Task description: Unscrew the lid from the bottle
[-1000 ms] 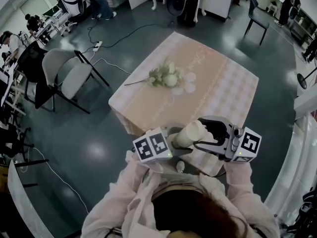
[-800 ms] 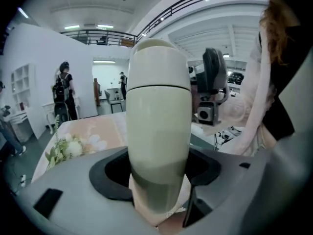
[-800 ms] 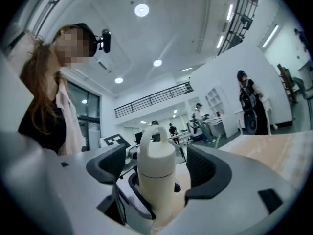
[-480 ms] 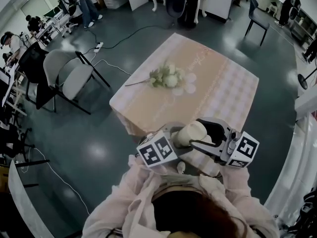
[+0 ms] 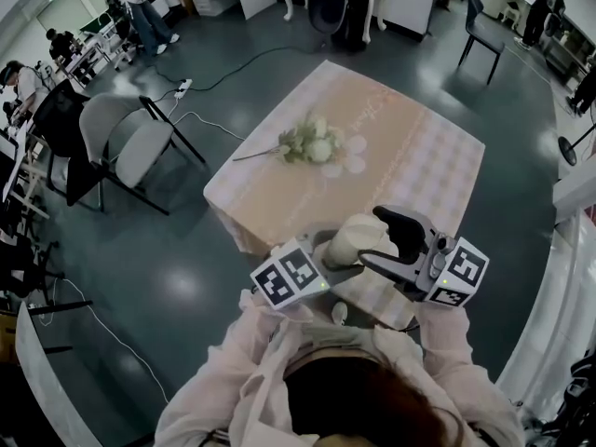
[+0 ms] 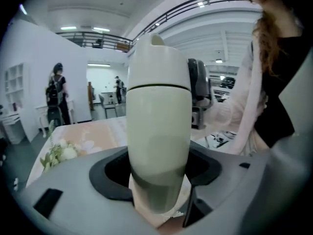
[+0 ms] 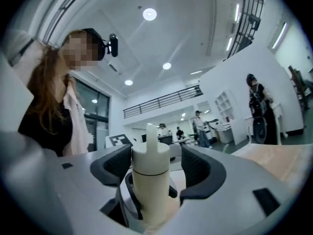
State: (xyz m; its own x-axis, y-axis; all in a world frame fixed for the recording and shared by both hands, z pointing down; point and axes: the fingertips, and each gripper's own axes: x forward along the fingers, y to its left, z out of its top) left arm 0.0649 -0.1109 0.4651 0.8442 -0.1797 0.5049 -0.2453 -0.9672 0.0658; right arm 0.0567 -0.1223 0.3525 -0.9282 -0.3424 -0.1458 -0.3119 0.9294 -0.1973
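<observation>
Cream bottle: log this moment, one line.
left tongs: gripping cream cylindrical bottle | cream lid: on bottle | right tongs: around lid, just opening, not clamped

Ceiling lamps (image 7: 149, 14) light evenly; fisheye edges bend, near surfaces blur.

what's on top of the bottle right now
The lid sits on the bottle, a thin seam between them and a tab standing up from its top. The right gripper's jaws, which have just been opening, flank the lid without pressing. Whatever is under the lid is covered.
</observation>
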